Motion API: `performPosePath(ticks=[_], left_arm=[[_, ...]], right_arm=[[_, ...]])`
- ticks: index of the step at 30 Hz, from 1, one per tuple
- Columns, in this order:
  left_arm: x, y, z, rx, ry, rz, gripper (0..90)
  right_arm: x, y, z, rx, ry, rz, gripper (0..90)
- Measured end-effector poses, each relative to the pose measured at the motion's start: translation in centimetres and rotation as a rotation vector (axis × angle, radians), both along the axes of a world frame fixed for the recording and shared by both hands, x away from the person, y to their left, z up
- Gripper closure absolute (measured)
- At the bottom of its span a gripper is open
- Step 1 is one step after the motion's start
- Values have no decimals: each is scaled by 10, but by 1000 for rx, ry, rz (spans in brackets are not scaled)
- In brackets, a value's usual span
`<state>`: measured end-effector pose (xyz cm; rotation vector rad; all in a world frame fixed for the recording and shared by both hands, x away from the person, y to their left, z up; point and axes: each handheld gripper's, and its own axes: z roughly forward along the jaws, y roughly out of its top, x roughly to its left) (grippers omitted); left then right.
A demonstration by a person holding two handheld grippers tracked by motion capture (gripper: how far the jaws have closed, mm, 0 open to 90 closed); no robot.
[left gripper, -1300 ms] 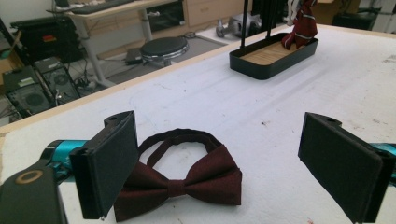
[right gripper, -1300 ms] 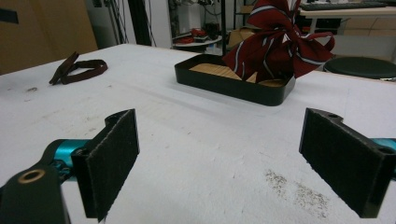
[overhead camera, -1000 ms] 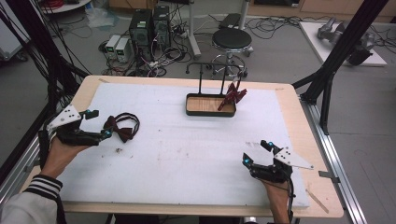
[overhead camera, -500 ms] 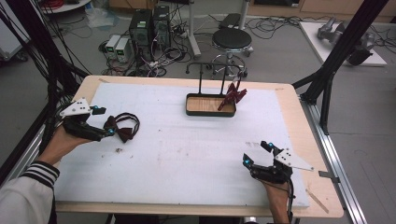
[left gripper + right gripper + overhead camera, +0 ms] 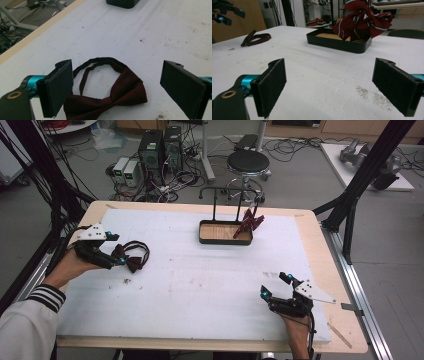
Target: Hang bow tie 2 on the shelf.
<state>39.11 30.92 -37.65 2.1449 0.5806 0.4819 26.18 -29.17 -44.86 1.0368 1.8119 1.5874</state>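
A dark red bow tie [image 5: 132,262] [image 5: 127,91] with a black strap loop [image 5: 100,62] lies flat on the white table cover at the left. My left gripper [image 5: 121,260] [image 5: 118,75] is open, one jaw on each side of the bow tie, pads not touching it. Near the front right edge, my right gripper [image 5: 273,285] [image 5: 329,75] rests open with nothing between its jaws. It faces a black tray [image 5: 225,241] [image 5: 337,45] where a red striped tie [image 5: 249,223] [image 5: 362,22] hangs bunched at the right end.
A black wire stand [image 5: 220,195] rises behind the tray. The white cover [image 5: 210,280] leaves a wooden border [image 5: 320,270] around it. Black frame posts stand at both sides; a stool [image 5: 248,162] and computer boxes [image 5: 160,147] sit beyond the far edge.
The left hand has slid right across the table, bringing its jaws around the bow tie. The bow tie and the right gripper have stayed in place.
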Motion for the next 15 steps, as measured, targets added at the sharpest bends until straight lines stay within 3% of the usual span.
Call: performPosePath(ticks=[4, 6, 11, 15], left_arm=[[5, 0, -3, 15, 19, -10, 121], [9, -1, -5, 50, 37, -22, 121], [17, -5, -10, 87, 65, -54, 130], [21, -8, -13, 135, 66, -87, 130]], right_arm=[[0, -1, -1, 9, 1, -6, 112], [0, -1, -1, 5, -2, -8, 112], [0, -1, -1, 0, -9, -7, 112], [0, -1, -1, 3, -8, -7, 112]])
